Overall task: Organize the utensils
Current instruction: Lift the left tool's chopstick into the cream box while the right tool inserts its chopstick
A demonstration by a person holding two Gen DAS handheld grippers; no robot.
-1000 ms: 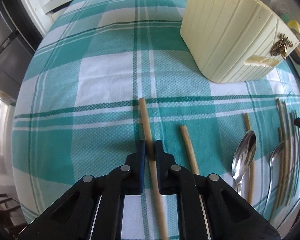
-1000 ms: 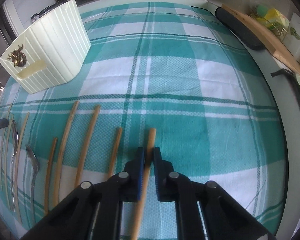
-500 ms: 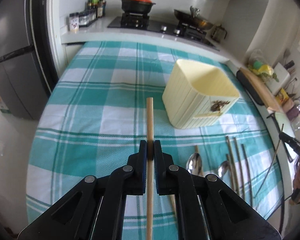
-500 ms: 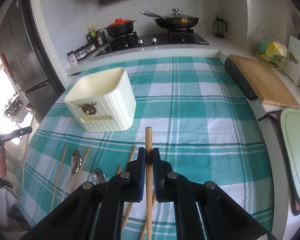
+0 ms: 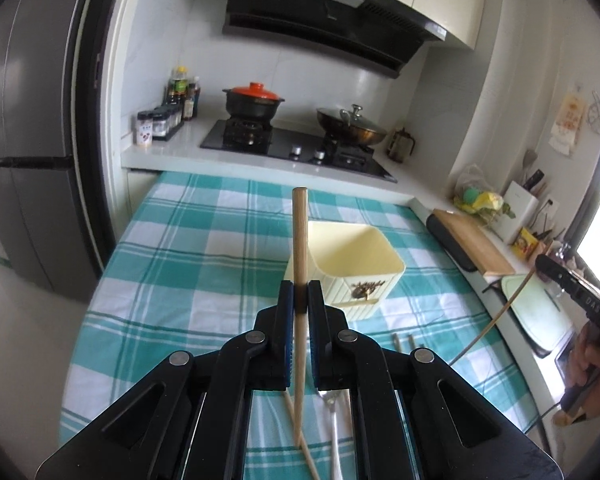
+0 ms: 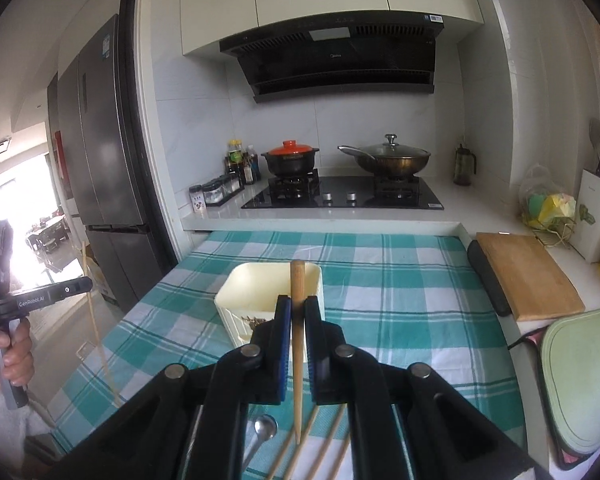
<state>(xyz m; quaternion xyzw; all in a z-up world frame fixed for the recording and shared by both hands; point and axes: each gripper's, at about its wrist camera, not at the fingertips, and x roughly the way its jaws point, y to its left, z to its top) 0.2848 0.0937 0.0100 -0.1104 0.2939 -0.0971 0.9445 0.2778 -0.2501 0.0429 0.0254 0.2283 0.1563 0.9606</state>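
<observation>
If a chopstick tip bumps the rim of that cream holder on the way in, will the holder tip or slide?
The cream holder looks like thin, empty plastic, so probably light. It stands on a tablecloth, which may give some grip. Its squat, wide shape suggests it would skid before tipping. The chopstick in the right gripper looks stiff, so bumps would carry straight through.

- right gripper (image 6: pixel 298 312) is clamped tight on a wooden chopstick (image 6: pixel 297 344), thick end up, thin tip hanging above the checked tablecloth (image 6: pixel 400 304)
- cream utensil holder (image 6: pixel 236 300) sits right behind the jaws, open top
- more chopsticks (image 6: pixel 332 444) and a spoon (image 6: pixel 263 430) lie on the cloth below
- far left: a hand (image 6: pixel 14 354) holds the other gripper (image 6: pixel 66 292) with what looks like a thin stick, kinda washed out by the light
- stove with a red-lidded pot (image 6: pixel 290 158) at the back
</observation>
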